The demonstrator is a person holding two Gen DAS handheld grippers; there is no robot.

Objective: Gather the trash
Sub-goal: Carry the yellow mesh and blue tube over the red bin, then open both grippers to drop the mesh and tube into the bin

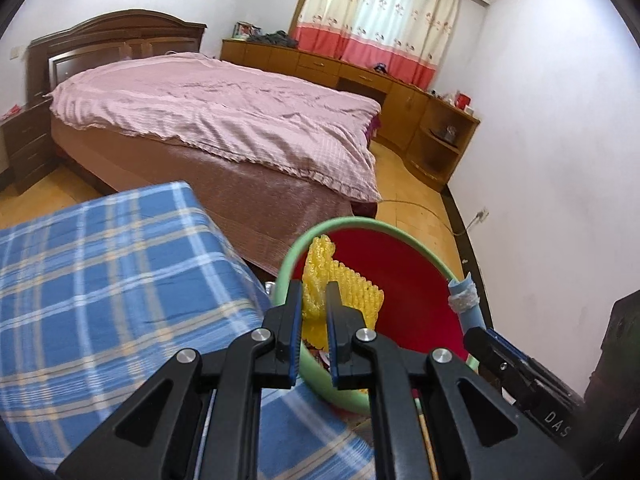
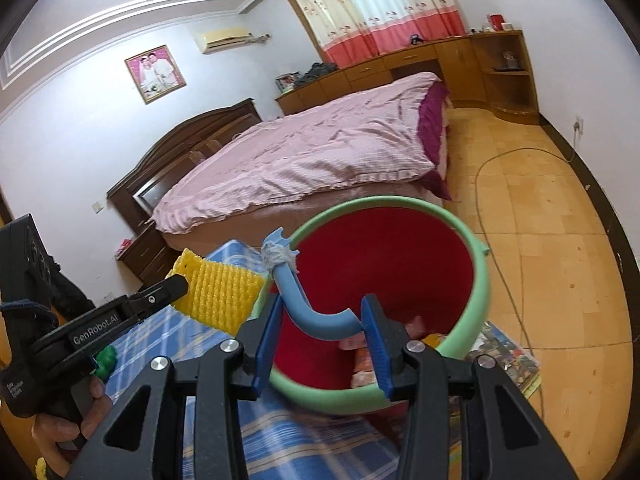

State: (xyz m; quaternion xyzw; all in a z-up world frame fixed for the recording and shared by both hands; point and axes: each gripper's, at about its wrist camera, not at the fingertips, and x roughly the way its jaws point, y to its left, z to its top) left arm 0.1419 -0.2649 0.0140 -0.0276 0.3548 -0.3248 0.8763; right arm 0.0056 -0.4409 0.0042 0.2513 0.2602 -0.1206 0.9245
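Observation:
My left gripper (image 1: 313,294) is shut on a yellow foam fruit net (image 1: 352,292), which hangs over the near rim of a red bin with a green rim (image 1: 360,225). In the right wrist view that gripper (image 2: 179,283) comes in from the left with the net (image 2: 224,296). My right gripper (image 2: 322,310) is shut on a bent blue plastic piece (image 2: 320,326) with a white wrap near its end, above the bin's mouth (image 2: 482,280). In the left wrist view it (image 1: 476,338) holds the blue piece (image 1: 466,304) at the bin's right edge. Wrappers (image 2: 360,360) lie in the bin's bottom.
A blue plaid cloth (image 1: 100,280) covers the surface left of the bin. A small green thing (image 2: 106,360) lies on it. A bed with a pink cover (image 1: 224,108) stands beyond. A printed sheet (image 2: 508,356) and a cable (image 2: 492,240) lie on the wooden floor.

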